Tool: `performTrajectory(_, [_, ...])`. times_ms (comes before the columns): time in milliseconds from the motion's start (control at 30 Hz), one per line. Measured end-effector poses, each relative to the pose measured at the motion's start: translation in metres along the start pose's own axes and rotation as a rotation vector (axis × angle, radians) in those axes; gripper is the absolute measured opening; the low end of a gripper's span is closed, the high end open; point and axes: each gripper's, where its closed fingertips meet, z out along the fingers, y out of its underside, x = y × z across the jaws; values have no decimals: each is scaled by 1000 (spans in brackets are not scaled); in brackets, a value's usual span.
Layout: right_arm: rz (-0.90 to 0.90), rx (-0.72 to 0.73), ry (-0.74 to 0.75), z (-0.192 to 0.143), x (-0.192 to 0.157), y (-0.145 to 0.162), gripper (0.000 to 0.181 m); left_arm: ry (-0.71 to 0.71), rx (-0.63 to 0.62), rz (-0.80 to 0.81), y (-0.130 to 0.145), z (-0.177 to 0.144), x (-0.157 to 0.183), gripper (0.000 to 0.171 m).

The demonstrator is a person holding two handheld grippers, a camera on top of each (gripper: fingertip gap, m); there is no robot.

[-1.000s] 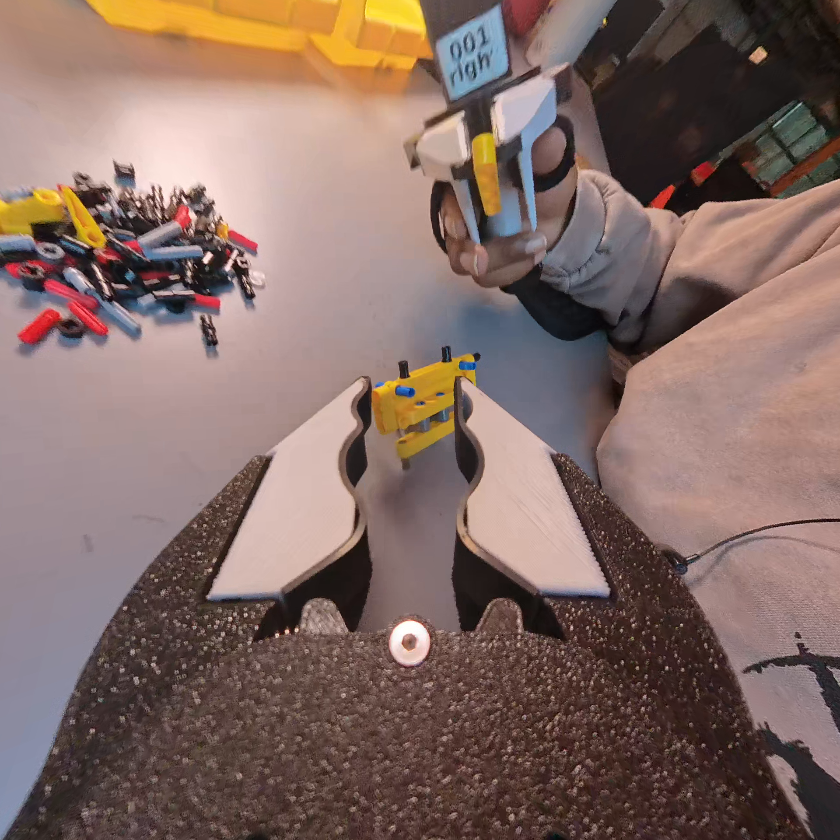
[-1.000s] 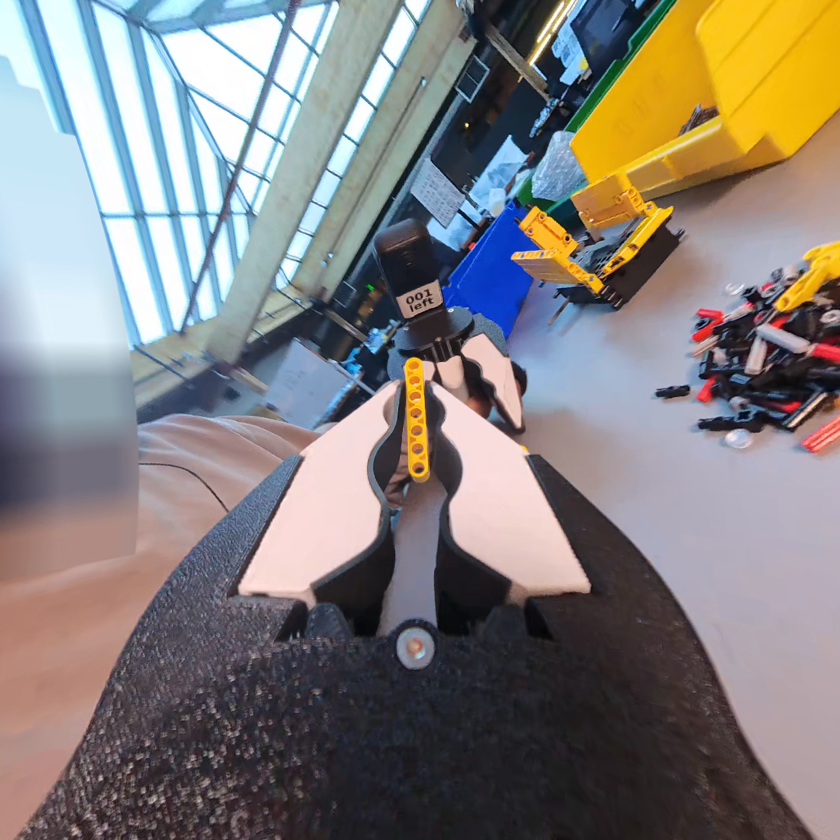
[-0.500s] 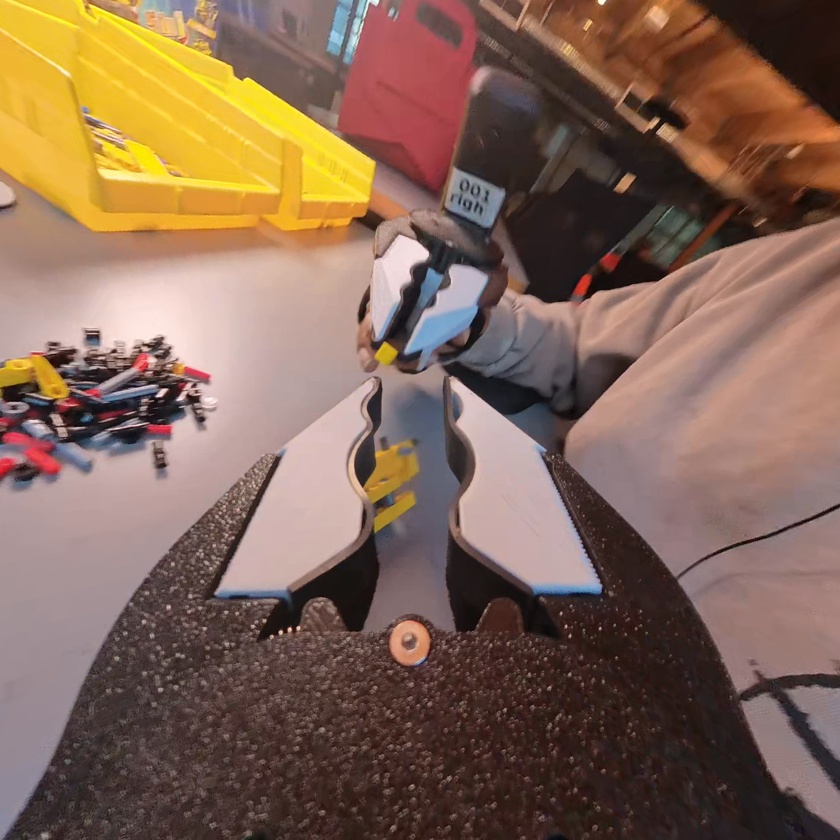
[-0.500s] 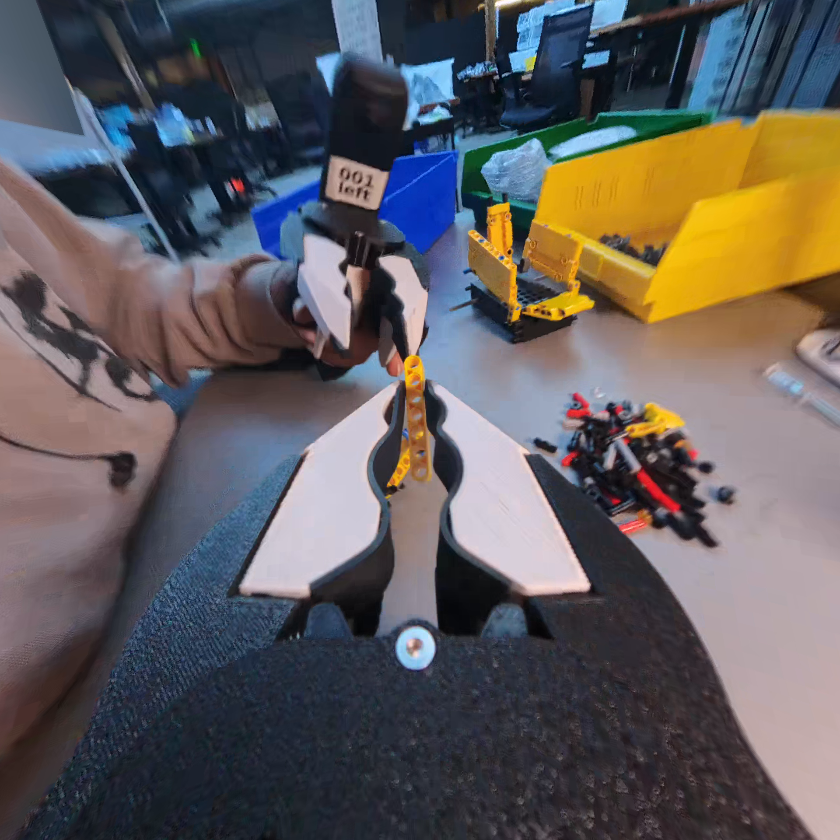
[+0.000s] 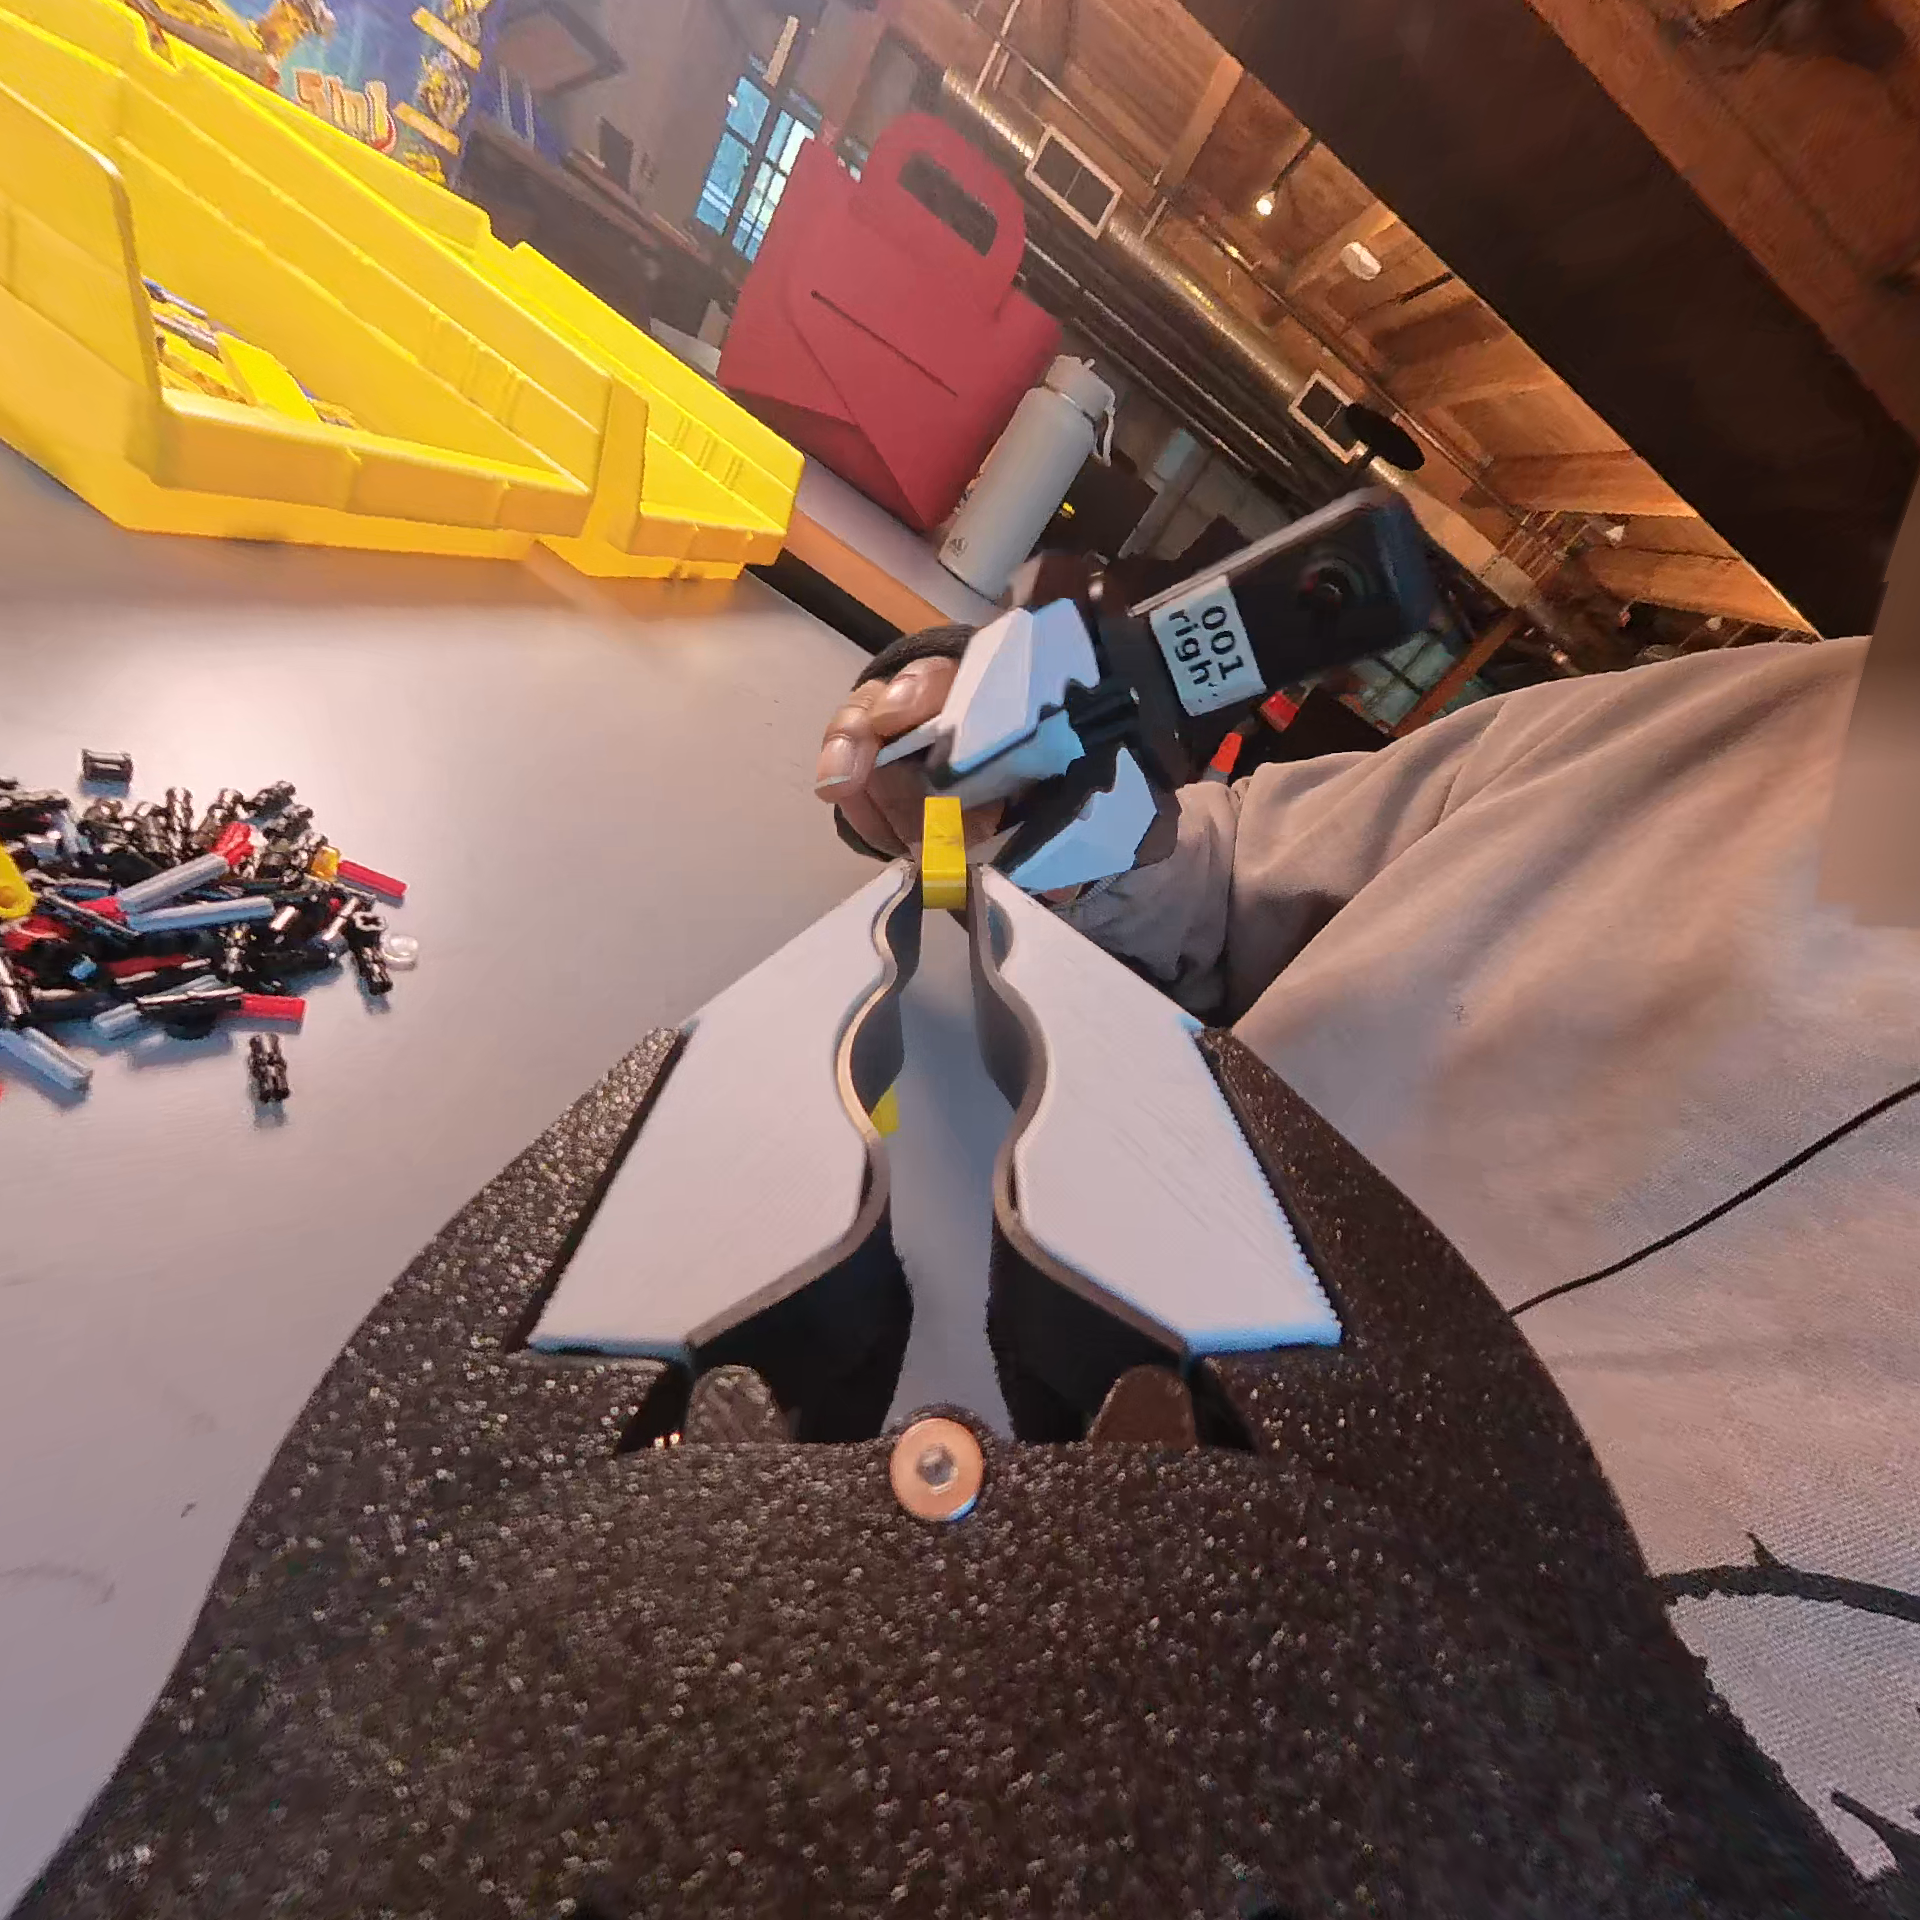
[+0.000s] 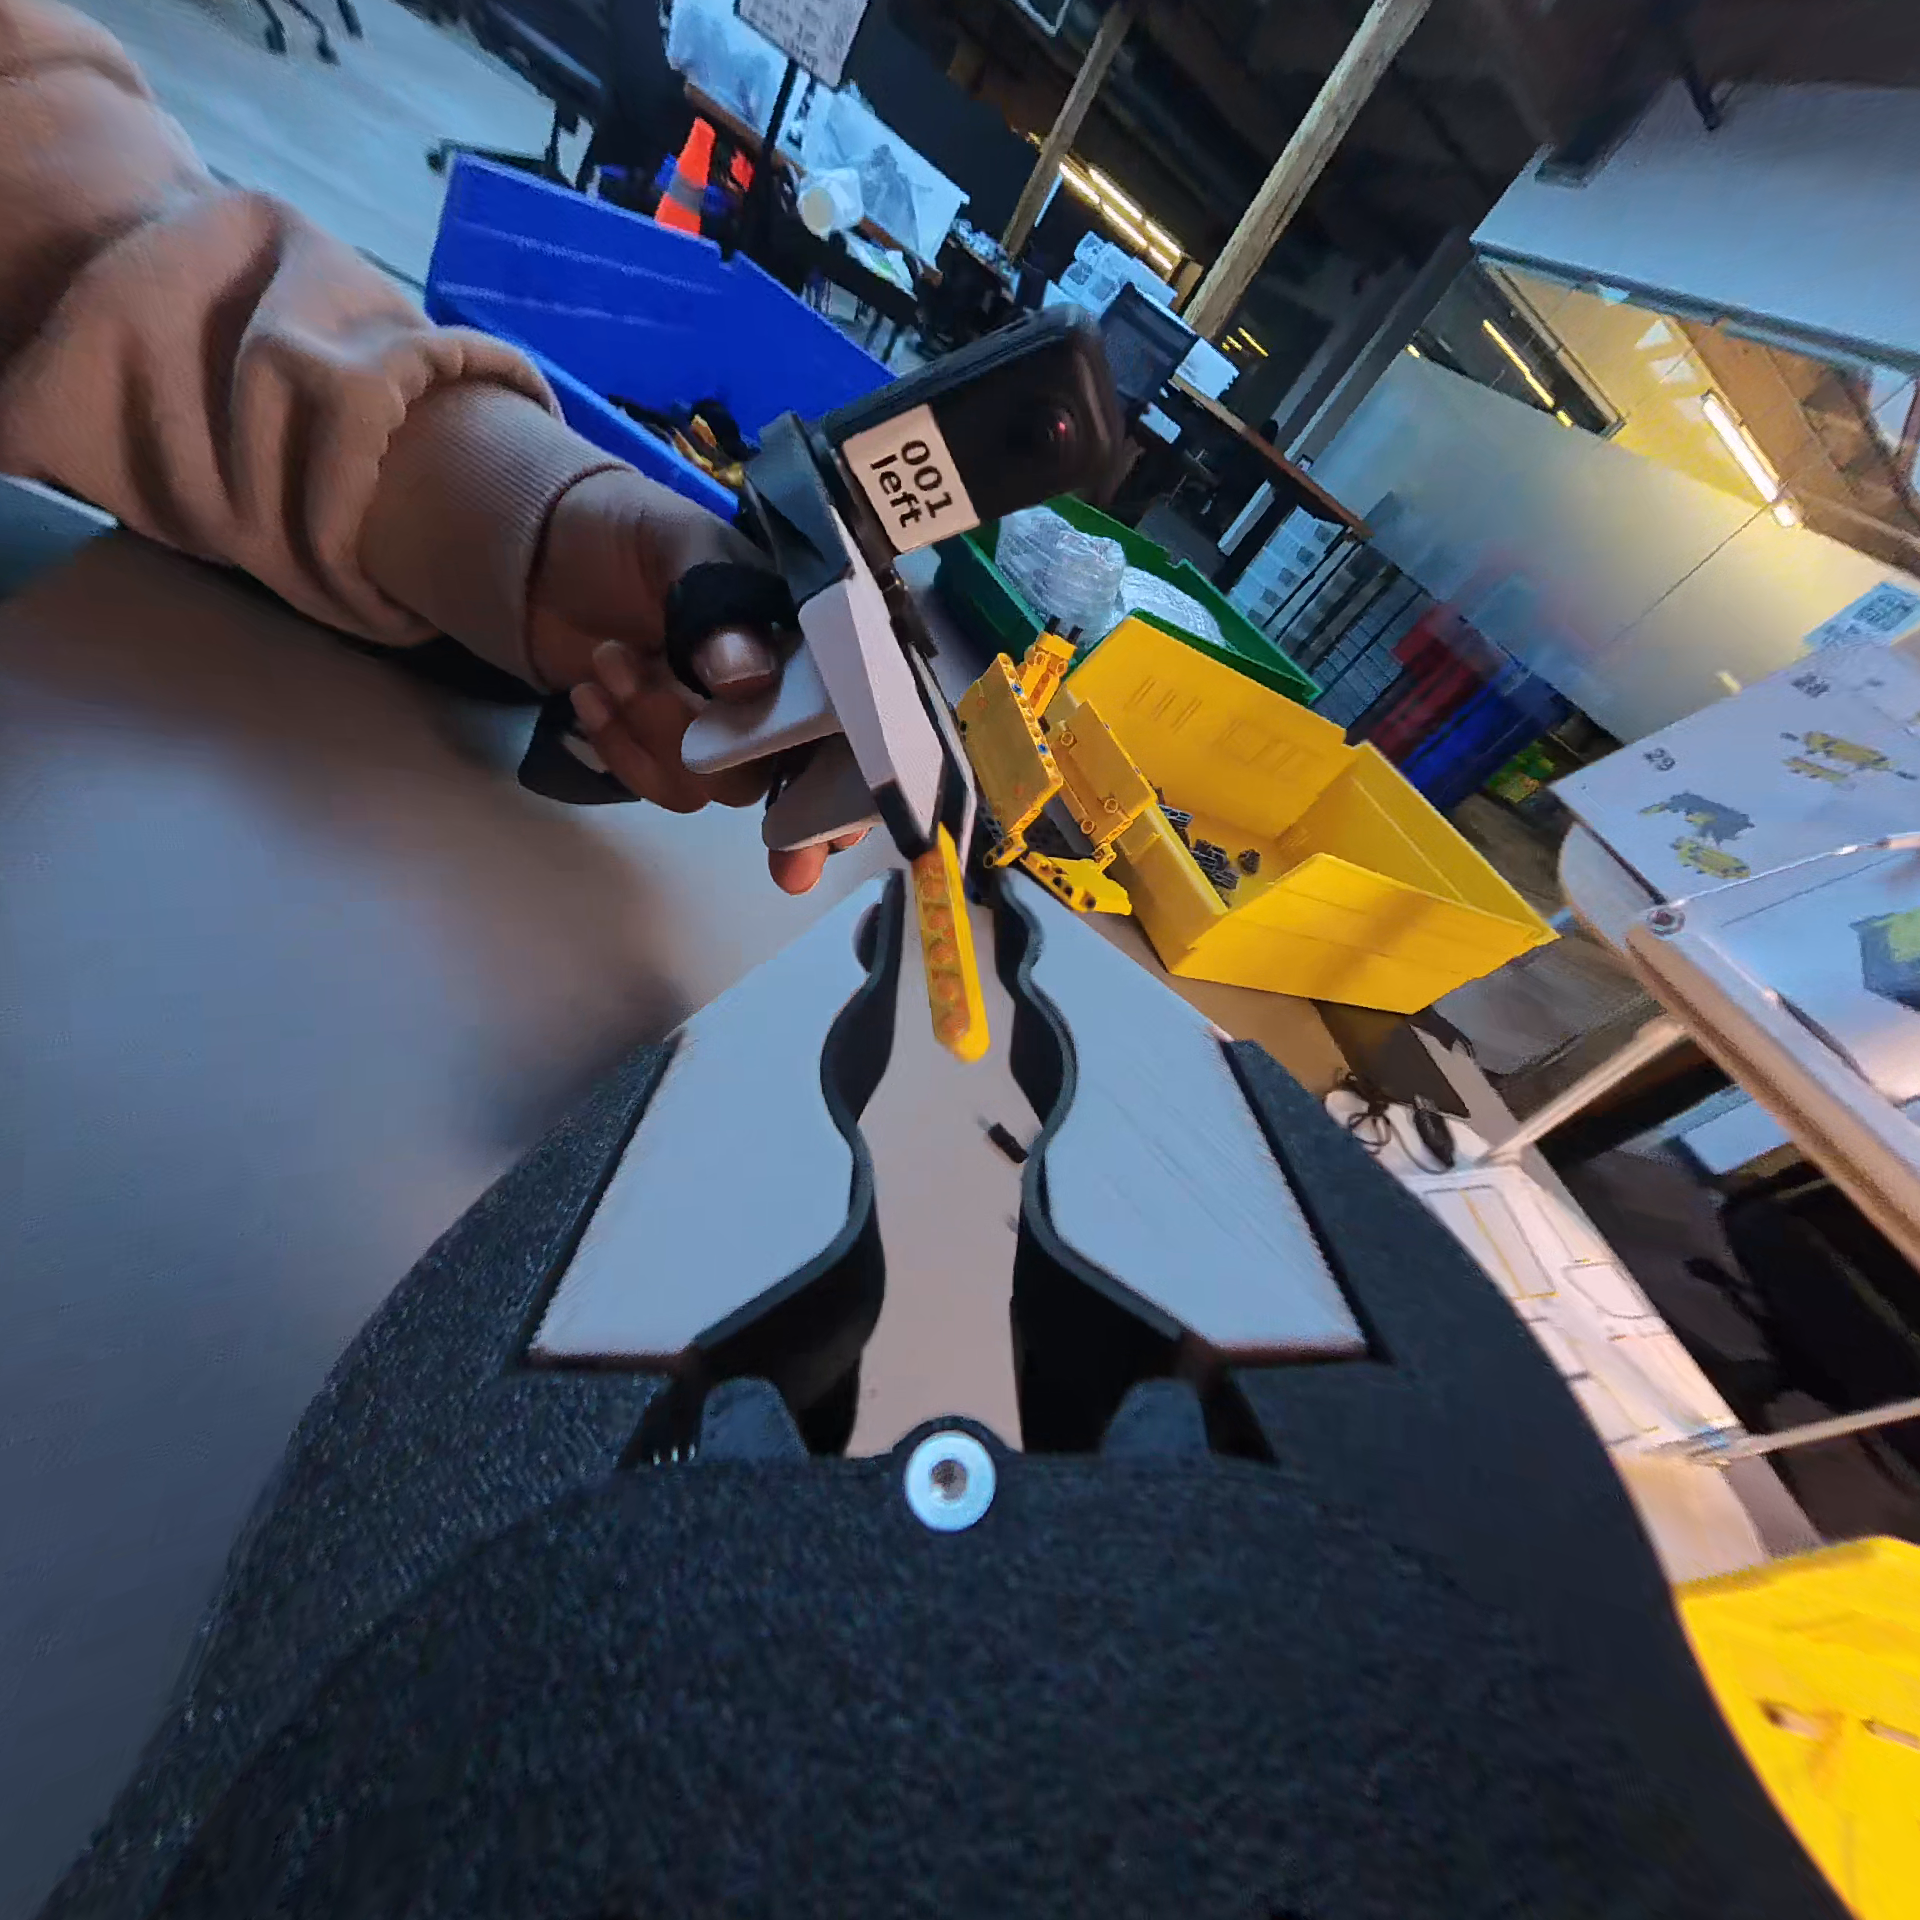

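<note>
My left gripper (image 5: 941, 885) is shut on the end of a yellow beam with holes (image 5: 941, 847), held above the grey table (image 5: 582, 748). My right gripper (image 6: 948, 896) has its fingers apart. The same beam (image 6: 948, 961) lies tilted in the gap between them and touches neither side. In the right wrist view the left gripper (image 6: 938, 834) pinches the beam's far end. In the left wrist view the right gripper (image 5: 971, 821) meets it tip to tip. A bit of a yellow assembly (image 5: 884, 1115) shows under my left finger.
A pile of small black, red and grey parts (image 5: 177, 925) lies at the left. Yellow bins (image 5: 364, 416) stand behind it, then a red bag (image 5: 894, 322) and a white bottle (image 5: 1029, 478). A part-built yellow model (image 6: 1039, 769), a yellow bin (image 6: 1299, 831) and a booklet stand (image 6: 1766, 790) are at the right. Only a small space, under 4 cm, lies between the two pairs of fingers.
Both grippers tilted and came tip to tip. My left gripper lifted off the yellow assembly and shut on the beam. My right gripper's fingers have spread off the beam.
</note>
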Motion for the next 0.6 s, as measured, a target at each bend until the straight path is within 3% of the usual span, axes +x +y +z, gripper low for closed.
performTrajectory(67, [92,-10,-30,-3,5,6,26,-9,10,19,-2,-4,-1,6])
performTrajectory(167, [92,-32,-32,-6,8,12,28,-12,6,-1,0,-5,-3,6])
performTrajectory(333, [4,-85,-51,-2,-4,18,8,-27,-19,-5,5,-3,-7,7])
performTrajectory(600, [-47,-126,-61,0,-9,25,8,-36,-29,-34,9,-2,-11,7])
